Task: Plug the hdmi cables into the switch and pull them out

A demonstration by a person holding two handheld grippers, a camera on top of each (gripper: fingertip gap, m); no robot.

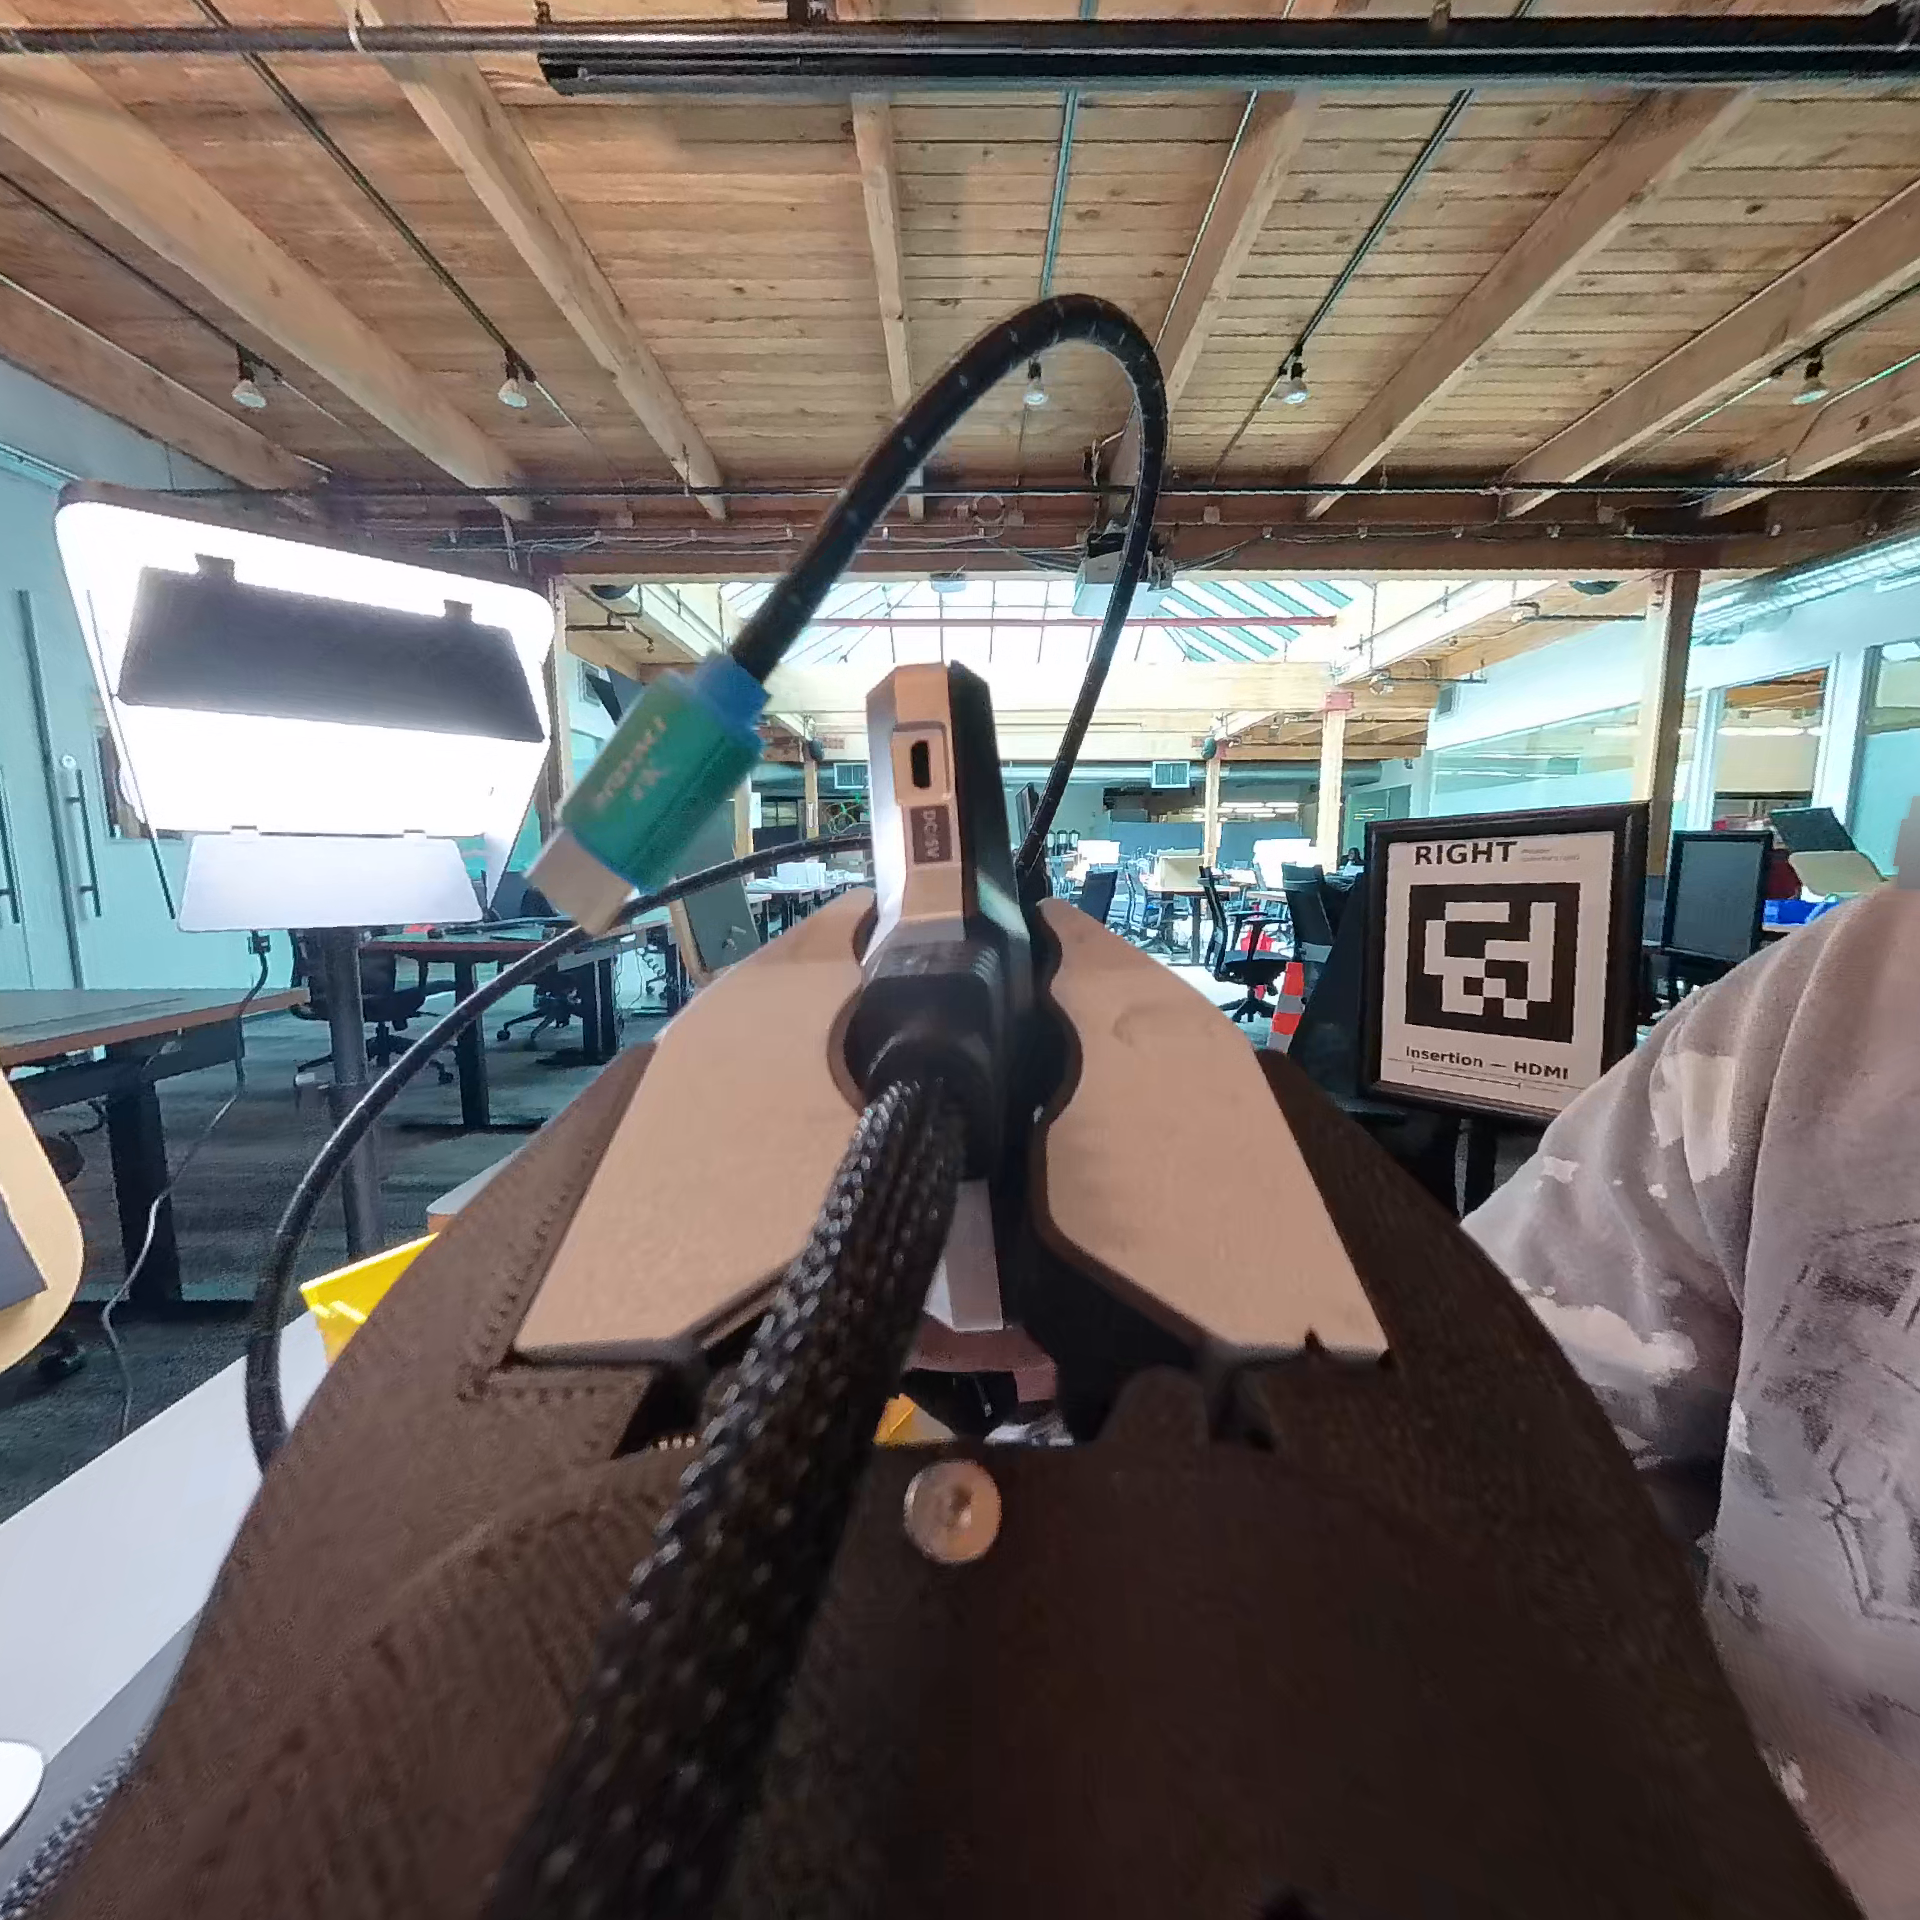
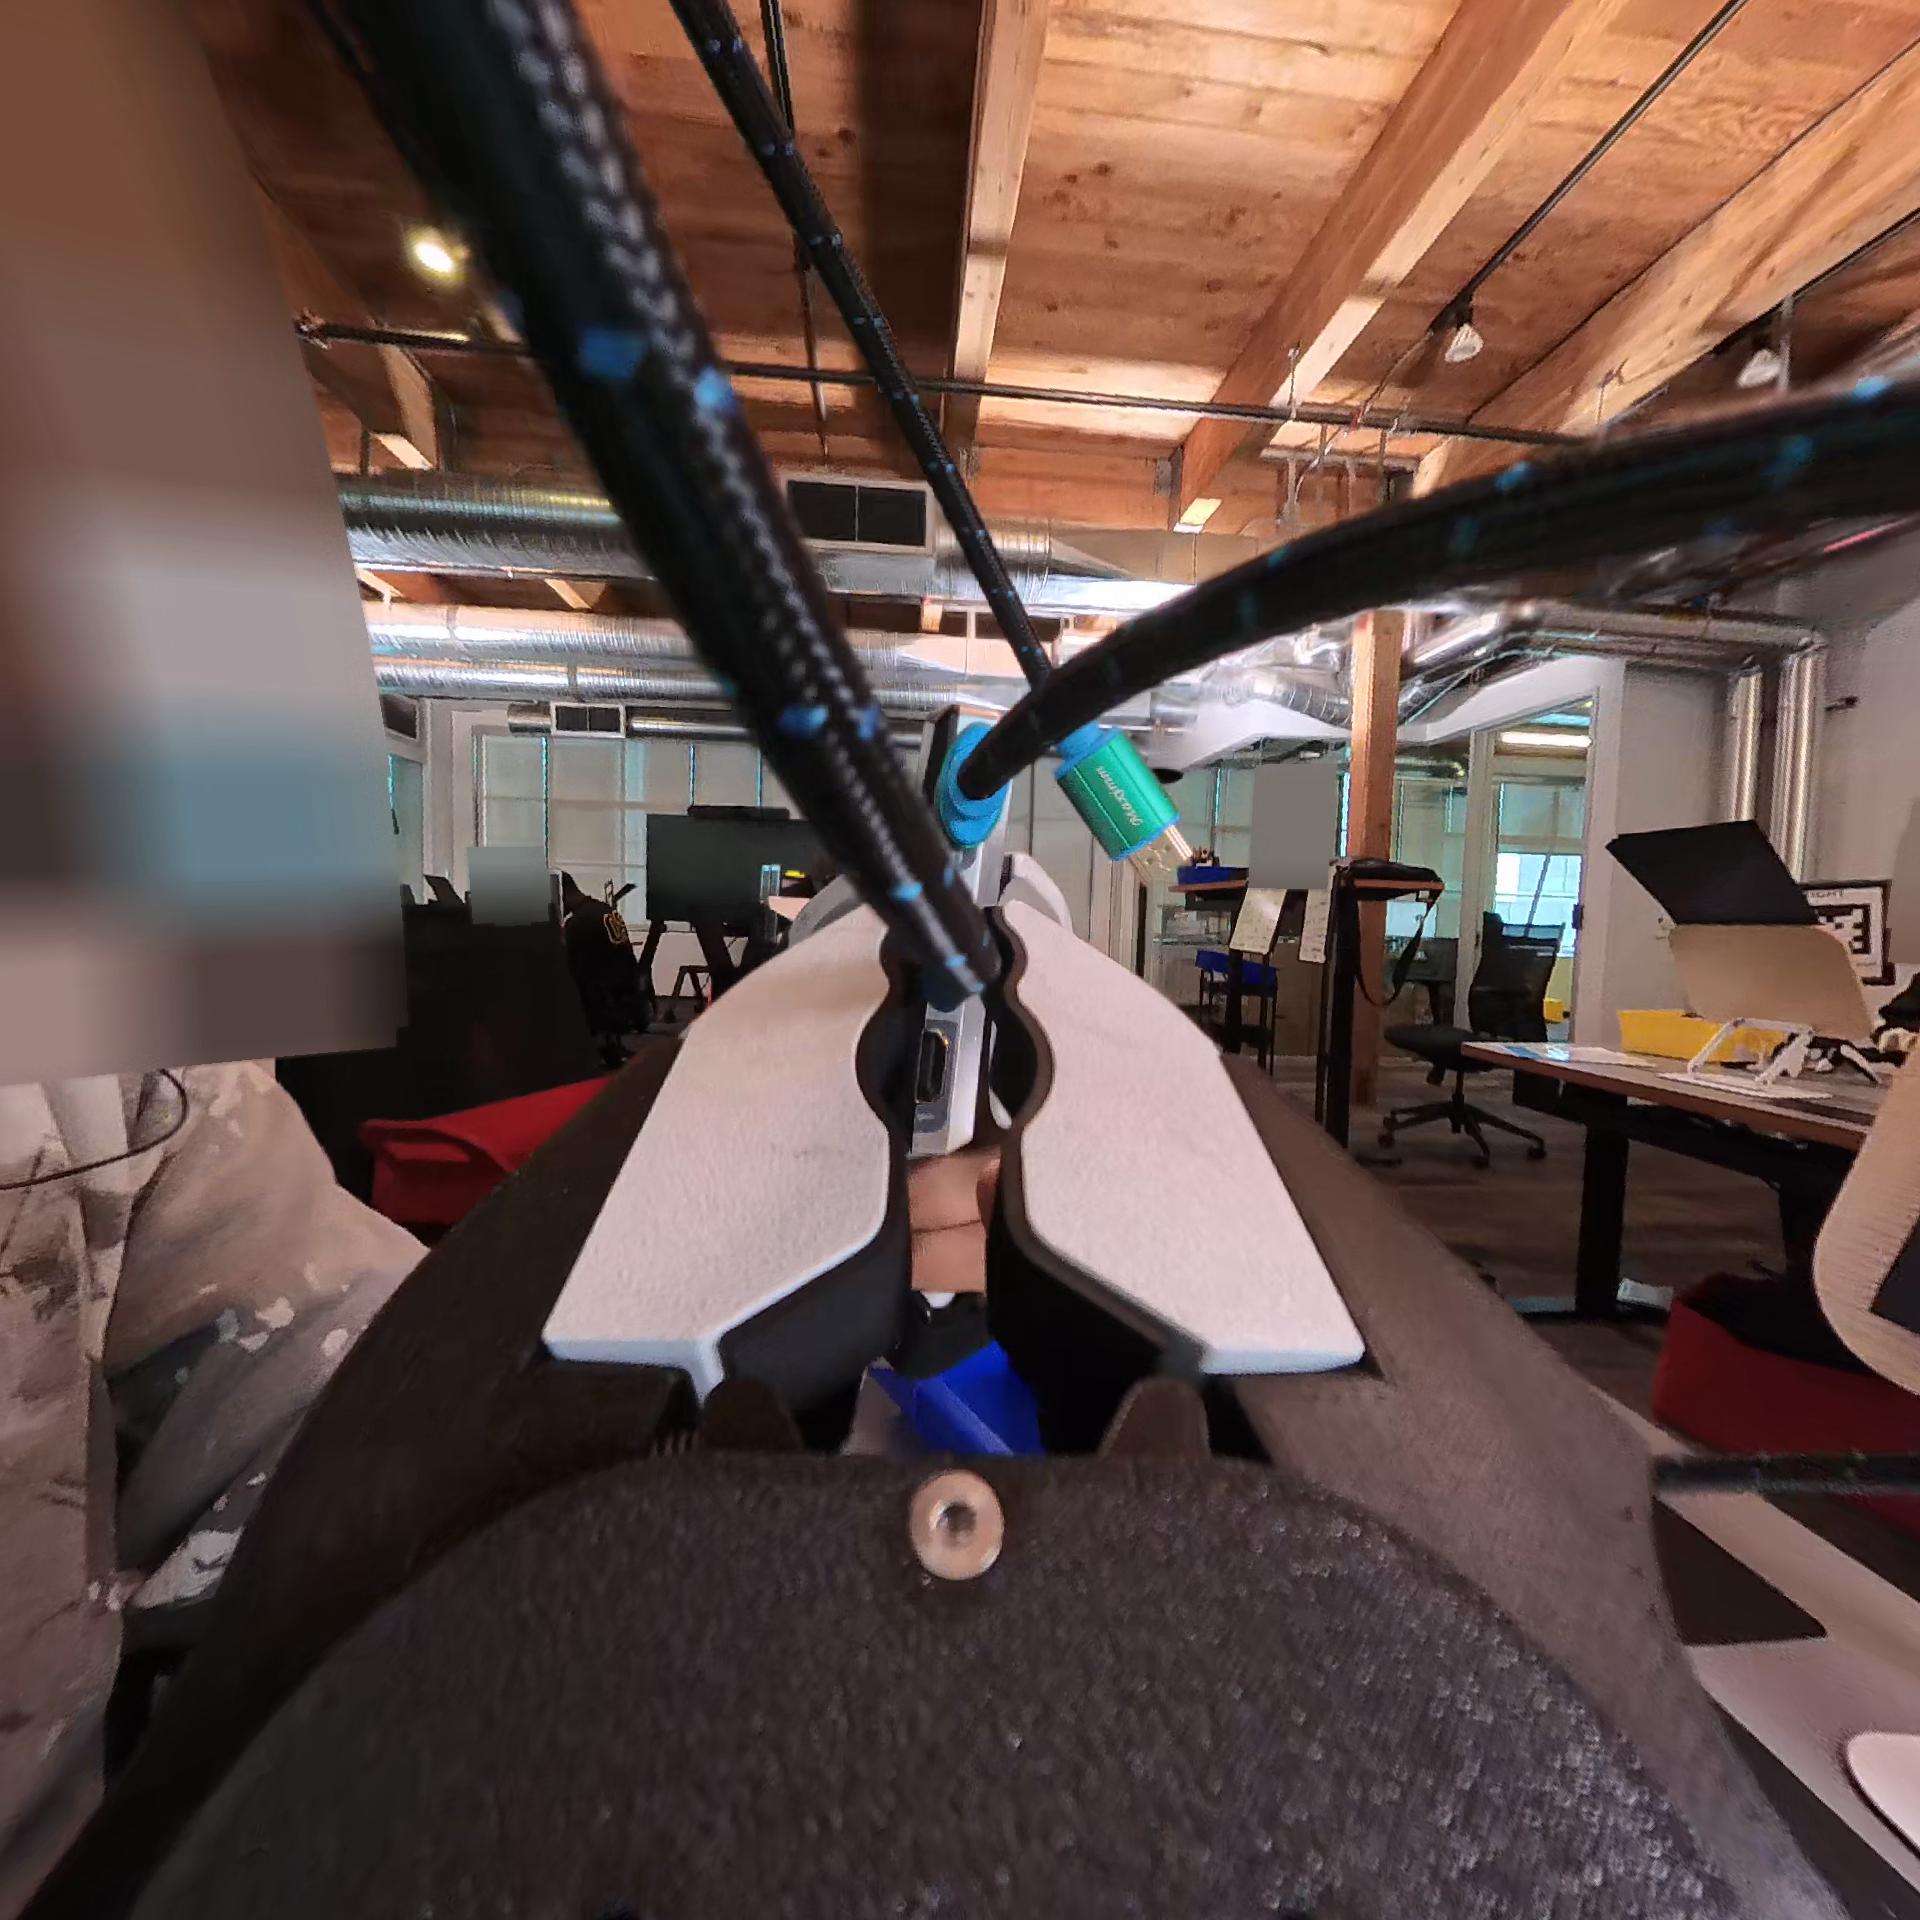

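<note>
Switch (image 1: 940,821) stands edge-on, clamped in my left gripper (image 1: 951,935), over a black plug (image 1: 935,997); a green plug (image 1: 655,795) hangs free just left of it.

Right wrist view: my right gripper (image 2: 951,961) pinches a braided cable (image 2: 727,540) against the switch (image 2: 951,1049); that green plug (image 2: 1120,795) dangles near its top.

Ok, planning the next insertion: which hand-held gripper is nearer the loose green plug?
Left, probably: the green HDMI plug hangs up-left of the left hand-held gripper holding the switch, and looks smaller, beyond the right hand-held gripper clamping a braided cable.
</note>
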